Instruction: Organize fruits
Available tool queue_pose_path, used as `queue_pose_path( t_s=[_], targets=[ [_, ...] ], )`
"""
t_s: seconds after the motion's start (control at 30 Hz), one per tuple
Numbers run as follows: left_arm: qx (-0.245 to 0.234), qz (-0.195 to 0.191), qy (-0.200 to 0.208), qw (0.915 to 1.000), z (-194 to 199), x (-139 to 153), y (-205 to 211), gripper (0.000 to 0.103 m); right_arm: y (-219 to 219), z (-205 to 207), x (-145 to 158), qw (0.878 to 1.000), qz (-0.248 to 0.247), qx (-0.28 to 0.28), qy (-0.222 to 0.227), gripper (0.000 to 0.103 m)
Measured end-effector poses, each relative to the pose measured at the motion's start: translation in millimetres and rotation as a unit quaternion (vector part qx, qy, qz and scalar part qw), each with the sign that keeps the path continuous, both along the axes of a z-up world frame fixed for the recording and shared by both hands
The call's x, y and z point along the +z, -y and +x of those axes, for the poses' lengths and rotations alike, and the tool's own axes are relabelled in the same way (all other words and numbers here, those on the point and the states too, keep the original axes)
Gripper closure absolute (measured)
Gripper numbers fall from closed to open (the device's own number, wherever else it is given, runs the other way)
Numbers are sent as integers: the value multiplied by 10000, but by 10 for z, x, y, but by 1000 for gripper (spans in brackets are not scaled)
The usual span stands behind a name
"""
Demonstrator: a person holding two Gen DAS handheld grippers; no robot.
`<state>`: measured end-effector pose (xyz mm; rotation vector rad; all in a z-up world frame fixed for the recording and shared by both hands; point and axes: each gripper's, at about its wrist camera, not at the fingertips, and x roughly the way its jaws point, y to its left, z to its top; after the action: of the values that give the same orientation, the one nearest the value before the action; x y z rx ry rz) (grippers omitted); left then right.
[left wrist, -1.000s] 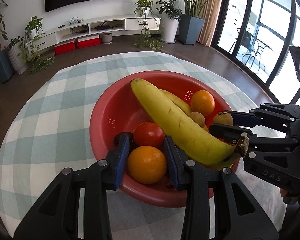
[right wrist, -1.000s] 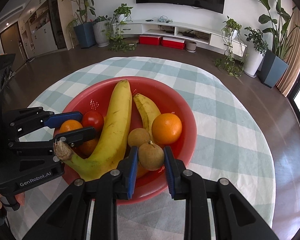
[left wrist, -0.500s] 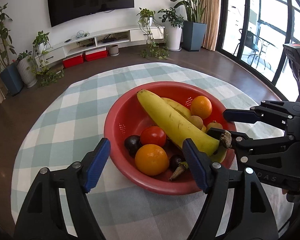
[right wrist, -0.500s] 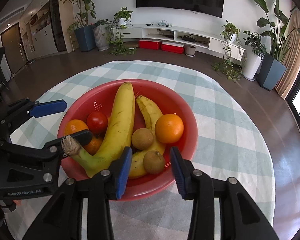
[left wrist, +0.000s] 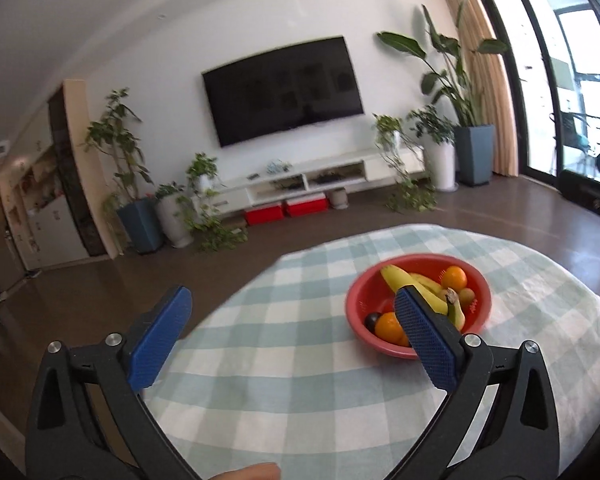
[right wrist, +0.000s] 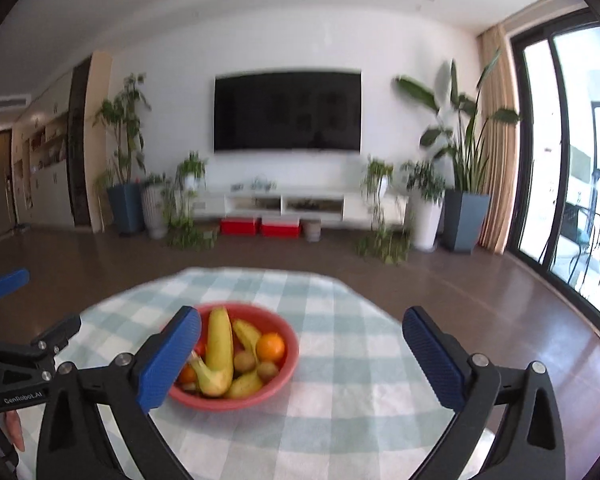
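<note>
I've pulled both grippers up and back from the table point(right wrist: 380, 420); a second ago they were down over the bowl point(left wrist: 360, 320). The bowl now sits well ahead of me on the checked cloth, with bananas point(right wrist: 219, 350), oranges point(right wrist: 271, 347) and the small fruits all inside. My left gripper point(left wrist: 292, 338) let go of its orange point(left wrist: 388, 326) and my right gripper point(right wrist: 302, 354) its brown fruit point(right wrist: 268, 369); both jaws are opening wide, empty. I judge the sorting done.

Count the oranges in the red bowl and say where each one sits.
2 visible. One orange sits at the bowl's far side, right of the bananas; another orange lies at the near rim. More may be hidden.
</note>
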<state>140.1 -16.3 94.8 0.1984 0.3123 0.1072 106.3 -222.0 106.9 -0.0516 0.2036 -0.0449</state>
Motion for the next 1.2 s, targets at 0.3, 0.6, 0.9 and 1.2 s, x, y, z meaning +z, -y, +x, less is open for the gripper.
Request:
queue_pose_path(
  t_s=[0.3,0.6,0.9,1.2],
  targets=[
    [-370,-663,545,9956,-969,634,-185,0,-78,-789,698,9974,207,40,690,0],
    [-919,-1440,177,9851,-1441,787,-173,0,-254,-1278,739,9959,-122,-171,878,0],
    [-515,-1227,-550,9896,-1379,463,-12,0,-274,-1229,386,9987,-106,-503,-33,0],
    [-255,-1160,-1082,9870,-1142,20,-17,0,-291,-1148,-26,9930,-151,-664,-962,0]
  ],
)
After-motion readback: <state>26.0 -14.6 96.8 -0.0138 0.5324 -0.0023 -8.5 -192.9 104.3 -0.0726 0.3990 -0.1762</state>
